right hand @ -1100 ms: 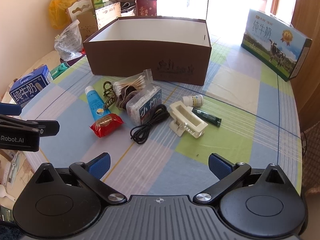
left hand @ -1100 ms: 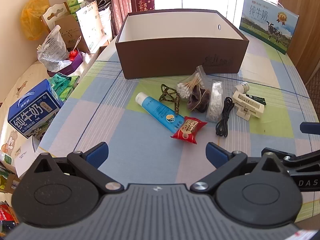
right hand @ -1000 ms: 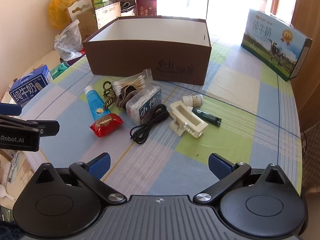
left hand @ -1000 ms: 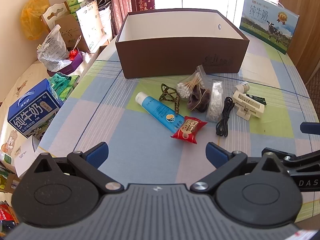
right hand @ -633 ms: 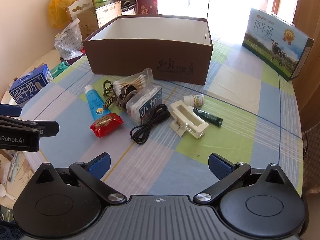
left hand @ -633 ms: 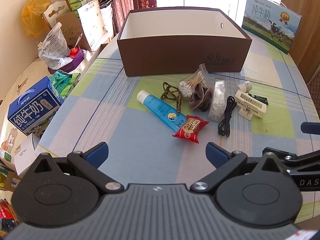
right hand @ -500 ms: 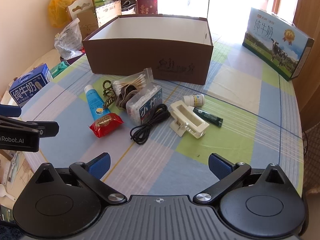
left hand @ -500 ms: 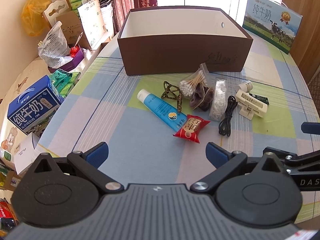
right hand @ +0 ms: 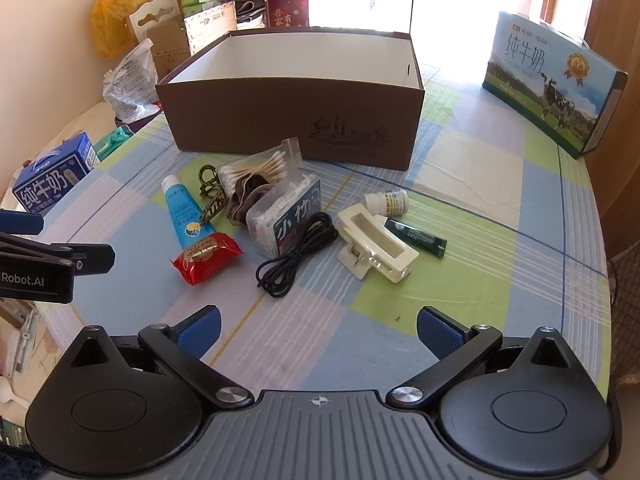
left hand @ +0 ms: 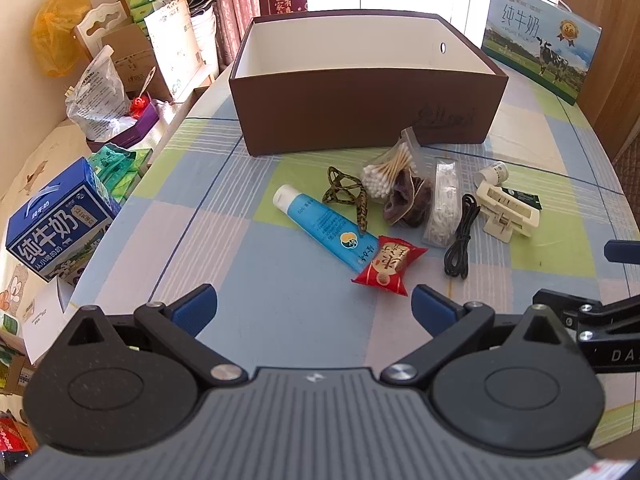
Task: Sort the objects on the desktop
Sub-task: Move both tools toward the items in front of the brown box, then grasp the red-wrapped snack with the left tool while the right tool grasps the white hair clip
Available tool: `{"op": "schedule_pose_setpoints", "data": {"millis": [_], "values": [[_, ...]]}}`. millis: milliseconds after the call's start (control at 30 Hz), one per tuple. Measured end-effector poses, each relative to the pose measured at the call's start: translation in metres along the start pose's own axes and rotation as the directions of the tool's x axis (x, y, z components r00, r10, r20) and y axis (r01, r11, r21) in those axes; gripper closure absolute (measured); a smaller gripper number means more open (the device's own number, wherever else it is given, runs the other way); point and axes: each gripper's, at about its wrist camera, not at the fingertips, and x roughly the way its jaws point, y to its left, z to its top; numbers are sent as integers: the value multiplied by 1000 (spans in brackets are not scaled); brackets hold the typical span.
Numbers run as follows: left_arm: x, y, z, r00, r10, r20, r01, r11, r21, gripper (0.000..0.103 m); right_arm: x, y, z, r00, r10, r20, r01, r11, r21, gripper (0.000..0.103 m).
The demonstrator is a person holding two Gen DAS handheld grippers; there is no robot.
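Wide apart and holding nothing: left gripper [left hand: 314, 302], right gripper [right hand: 318, 326]. Both low by the near edge of the table [right hand: 460, 288]. Nothing sorted yet. Brown box [left hand: 360, 108] by the far edge, white inside, no things seen in it. All still out in front of it, mid-table: blue tube [left hand: 324, 226], red snack pack [left hand: 390, 264], cotton swabs [left hand: 386, 172], black cable [right hand: 298, 256], cream clip [right hand: 376, 248], small bottle [right hand: 388, 202].

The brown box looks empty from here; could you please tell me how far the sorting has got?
Nothing looks done: the visible inside of the box is bare. Nothing is in hand: the left claw and right claw are both open. Left: the tube, red packet, cable, clip and the rest.
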Motion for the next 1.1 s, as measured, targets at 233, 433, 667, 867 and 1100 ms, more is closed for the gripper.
{"op": "schedule_pose_setpoints", "data": {"millis": [233,433,667,867,1100], "values": [[15,8,4,996,-91,-6,91,995,34,2,7,-4,1,1000,20,6,-20,1000,12,2],[34,6,6,989,-147,-15,148,984,95,9,17,-12,-1,1000,20,15,-20,999,34,2],[55,-3,9,970,-237,-52,243,956,163,23,30,-22,-3,1000,-11,1,11,999,33,2],[73,-13,15,956,-279,-91,292,931,221,30,40,-28,-5,999,-33,-25,35,998,50,2],[93,-23,23,945,-298,-135,324,908,266,41,49,-36,-5,997,-51,-51,55,995,83,2]]}}
